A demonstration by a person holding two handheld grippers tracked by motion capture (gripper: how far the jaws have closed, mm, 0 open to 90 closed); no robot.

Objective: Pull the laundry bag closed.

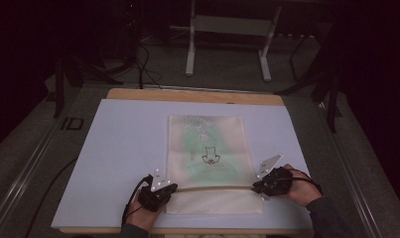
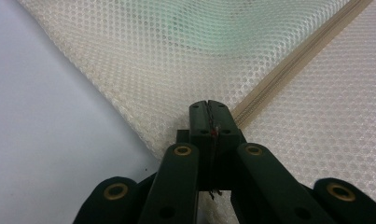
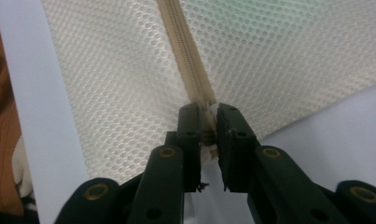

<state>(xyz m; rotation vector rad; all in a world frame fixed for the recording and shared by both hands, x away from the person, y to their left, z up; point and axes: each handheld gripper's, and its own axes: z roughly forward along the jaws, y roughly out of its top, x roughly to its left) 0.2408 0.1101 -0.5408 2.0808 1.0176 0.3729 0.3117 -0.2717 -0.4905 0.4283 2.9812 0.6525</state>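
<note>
White mat (image 1: 123,148); "ID" beside it; left tool (image 2: 208,106) clamped on mesh bag (image 1: 207,144), right tool (image 3: 209,112) slightly open around zipper (image 3: 183,51)

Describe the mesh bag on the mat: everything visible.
The mesh bag is a cream, honeycomb-net pouch lying flat on the pale mat, with something green inside and a small dark printed figure. A beige zipper crosses its near end. The left claw is shut at the zipper's left end; the right claw straddles its right end, slightly parted.
</note>
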